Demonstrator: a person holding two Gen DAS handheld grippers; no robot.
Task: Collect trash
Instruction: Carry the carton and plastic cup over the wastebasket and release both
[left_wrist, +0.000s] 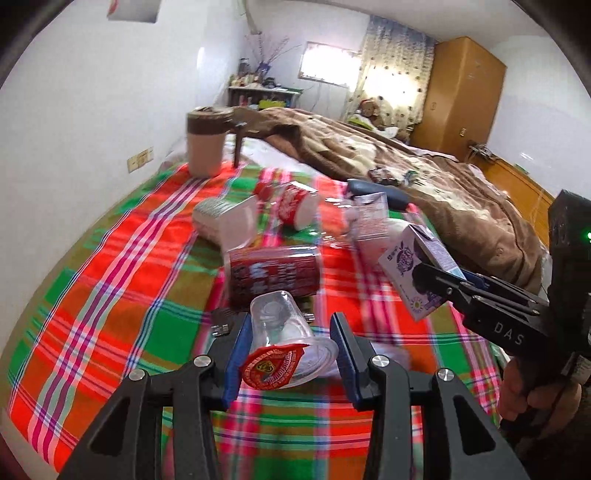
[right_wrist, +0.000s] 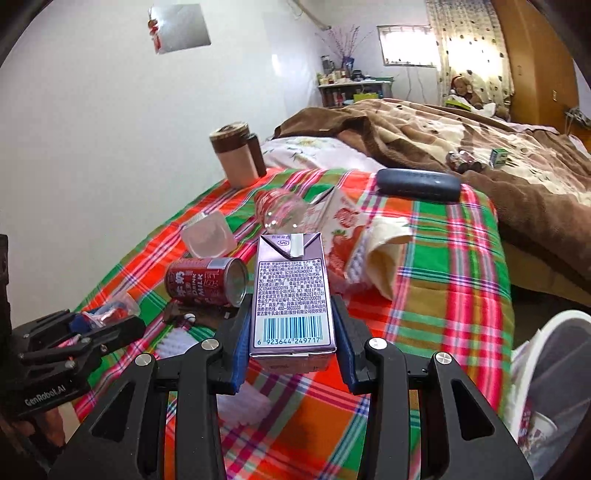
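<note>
Left gripper clamps a clear plastic cup with a peeled red lid, clear of the plaid cloth. Red can, clear tub and strawberry carton remain on it. Right gripper pinches a purple milk carton. Collection looks part done.

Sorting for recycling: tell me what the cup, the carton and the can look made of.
Cup: clear thin plastic, see-through, with a peeled red foil-like lid.
Carton: coated paperboard, folded seams, printed barcode, slight sheen.
Can: probably metal, shiny silver end rim, red printed wall.
</note>
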